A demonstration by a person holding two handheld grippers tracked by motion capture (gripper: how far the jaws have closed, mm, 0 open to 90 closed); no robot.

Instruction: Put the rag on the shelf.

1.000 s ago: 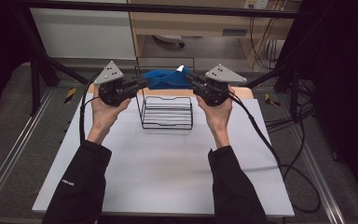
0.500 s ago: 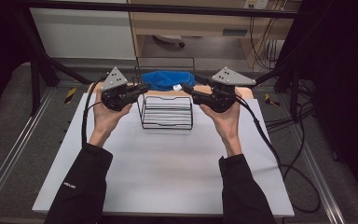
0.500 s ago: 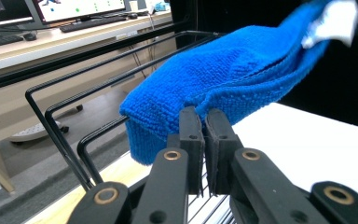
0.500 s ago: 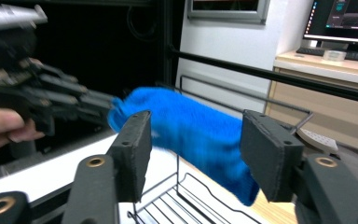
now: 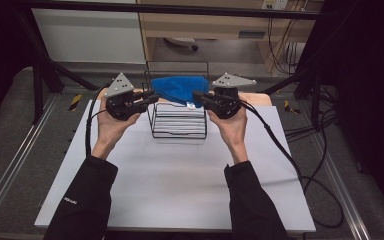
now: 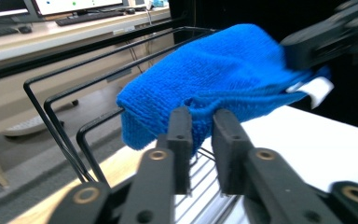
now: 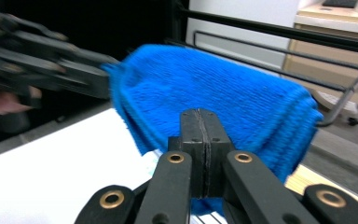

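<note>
High view: we see the blue cloth [image 5: 179,88] draped over the wire rack [image 5: 178,120] top. Left hand-held gripper [image 5: 151,98] just opened, jaws apart beside the cloth; right hand-held gripper [image 5: 198,96] pressed together at its edge. One-sided pull could drag it off the rack.

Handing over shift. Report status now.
Left hand-held gripper just opened, jaws astride blue terry cloth. Right hand-held gripper shut. Cloth draped over black wire rack.
</note>
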